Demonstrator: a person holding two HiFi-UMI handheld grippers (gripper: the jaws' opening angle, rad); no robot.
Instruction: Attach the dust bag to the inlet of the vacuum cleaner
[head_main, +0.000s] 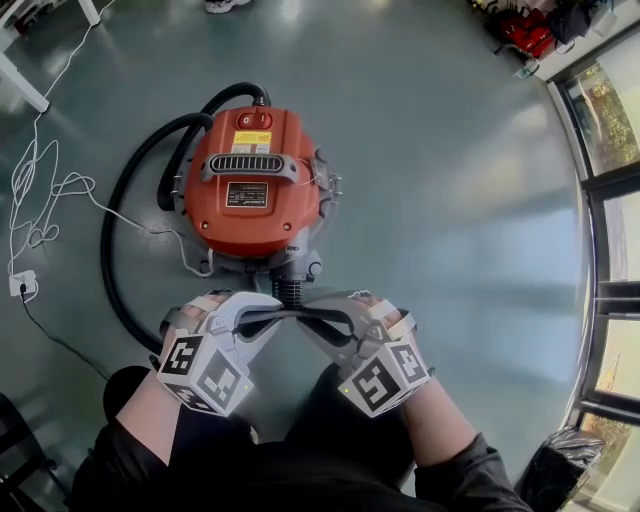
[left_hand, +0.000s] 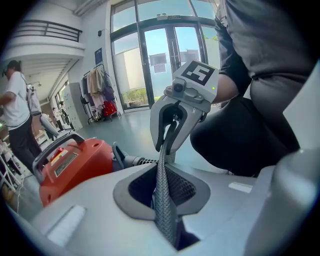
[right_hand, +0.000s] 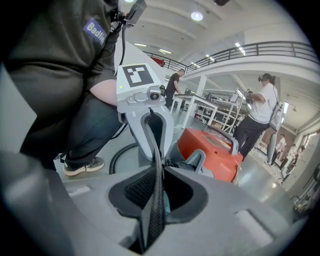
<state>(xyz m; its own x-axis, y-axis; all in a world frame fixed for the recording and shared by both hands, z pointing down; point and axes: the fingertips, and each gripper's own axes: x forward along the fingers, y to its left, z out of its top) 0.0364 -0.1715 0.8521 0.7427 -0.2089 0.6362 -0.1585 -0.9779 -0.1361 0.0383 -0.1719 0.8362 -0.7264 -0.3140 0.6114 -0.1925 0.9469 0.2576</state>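
The orange vacuum cleaner (head_main: 255, 180) (left_hand: 70, 165) (right_hand: 215, 150) stands on the grey floor, its ribbed grey inlet (head_main: 288, 290) (left_hand: 135, 161) facing me. Just in front of the inlet, a dark mesh edge of the dust bag (head_main: 300, 313) (left_hand: 164, 195) (right_hand: 155, 195) is stretched between both grippers. My left gripper (head_main: 262, 318) (left_hand: 162, 202) (right_hand: 150, 150) is shut on one end of it, and my right gripper (head_main: 330, 322) (right_hand: 154, 205) (left_hand: 170, 142) is shut on the other. The two grippers face each other, close together. The rest of the bag is lost against my dark clothes.
A black hose (head_main: 115, 250) loops round the vacuum's left side. A white cable (head_main: 45, 190) runs to a plug block (head_main: 22, 284) at far left. Window frames (head_main: 600, 200) line the right. People (left_hand: 17, 115) (right_hand: 255, 120) stand by tables in the background.
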